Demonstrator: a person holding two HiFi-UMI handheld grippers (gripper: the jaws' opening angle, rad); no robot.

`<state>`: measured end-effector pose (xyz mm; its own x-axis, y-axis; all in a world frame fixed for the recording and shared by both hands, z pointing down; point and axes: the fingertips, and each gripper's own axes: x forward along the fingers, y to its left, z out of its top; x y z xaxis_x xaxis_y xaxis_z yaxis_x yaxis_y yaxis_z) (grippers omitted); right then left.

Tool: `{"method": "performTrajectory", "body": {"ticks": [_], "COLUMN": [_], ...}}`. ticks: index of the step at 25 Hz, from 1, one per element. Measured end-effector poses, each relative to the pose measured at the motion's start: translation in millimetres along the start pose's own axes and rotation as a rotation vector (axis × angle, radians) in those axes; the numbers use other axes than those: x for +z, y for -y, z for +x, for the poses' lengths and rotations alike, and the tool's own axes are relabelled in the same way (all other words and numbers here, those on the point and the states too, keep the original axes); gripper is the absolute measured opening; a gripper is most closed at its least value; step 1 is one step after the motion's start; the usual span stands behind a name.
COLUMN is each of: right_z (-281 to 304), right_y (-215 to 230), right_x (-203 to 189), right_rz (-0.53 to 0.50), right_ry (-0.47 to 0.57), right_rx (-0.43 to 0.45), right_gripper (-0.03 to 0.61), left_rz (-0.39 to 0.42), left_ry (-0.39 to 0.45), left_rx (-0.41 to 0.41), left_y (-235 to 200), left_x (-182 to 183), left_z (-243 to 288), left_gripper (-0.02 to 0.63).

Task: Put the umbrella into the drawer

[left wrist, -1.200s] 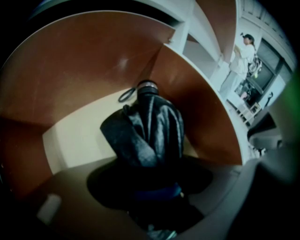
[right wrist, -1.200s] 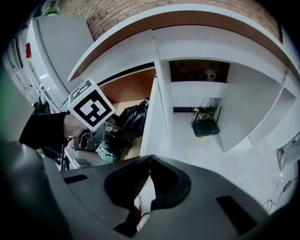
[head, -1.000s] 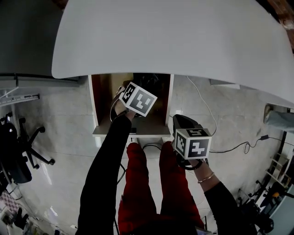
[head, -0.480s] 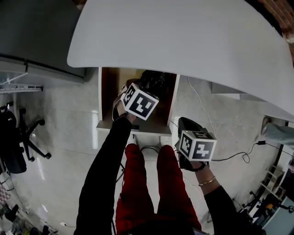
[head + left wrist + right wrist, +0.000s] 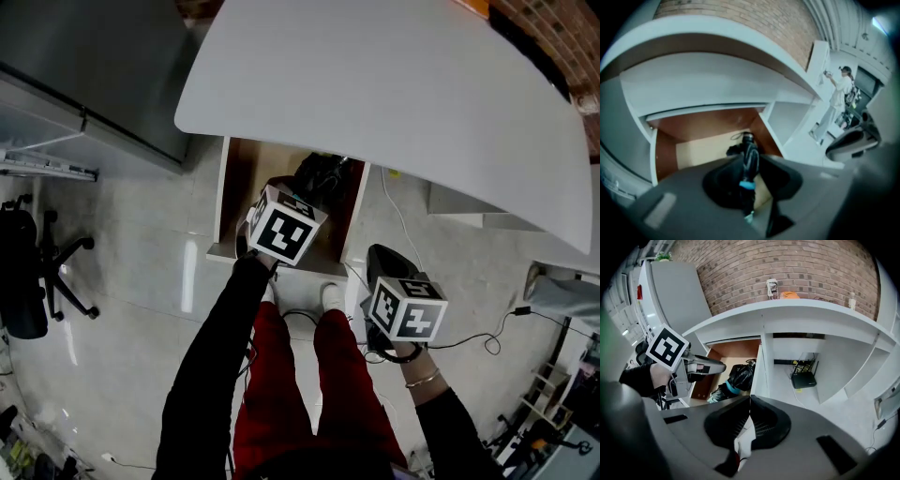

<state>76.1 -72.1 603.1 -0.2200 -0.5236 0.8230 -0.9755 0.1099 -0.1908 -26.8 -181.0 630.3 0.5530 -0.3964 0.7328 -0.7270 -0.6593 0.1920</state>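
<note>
Left jaws: those of the left gripper (image 5: pixel 752 183) stand partly apart and have just been closing. Nothing is pinched; the umbrella (image 5: pixel 749 157) only shows through the gap.
Right jaws: those of the right gripper (image 5: pixel 750 420) are pressed together, empty.
Umbrella: folded, black with a blue band, lying on the floor of the open drawer (image 5: pixel 703 150) under the desk (image 5: pixel 375 84), free of both grippers.
Direction: ahead of and below the left jaws.
Long axis: front to back in the drawer, roughly in line with the left gripper's aim.
Nearer hand: left, over the drawer; the right is off to the side, outside the drawer.
Likely remainder: the umbrella looks placed, so probably only the drawer is left to shut.
</note>
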Motion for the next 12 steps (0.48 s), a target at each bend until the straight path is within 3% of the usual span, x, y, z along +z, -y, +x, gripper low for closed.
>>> {"method": "performTrajectory", "body": {"ticks": [6,12], "right_z": [-18,-44], "right_y": [-18,-29], "right_x": [18,39], "right_rz": [-0.006,0.011], "right_ry": [0.068,0.132], "right_rx": [0.055,0.099], "right_gripper": [0.006,0.006], "left_rz": [-0.04,-0.125], "left_ry": [0.072,0.161], "left_rx": [0.041,0.046], "left_y": [-1,6], "left_x": [13,26], "left_z": [-34,-76], "left_gripper": [0.011,0.003]}}
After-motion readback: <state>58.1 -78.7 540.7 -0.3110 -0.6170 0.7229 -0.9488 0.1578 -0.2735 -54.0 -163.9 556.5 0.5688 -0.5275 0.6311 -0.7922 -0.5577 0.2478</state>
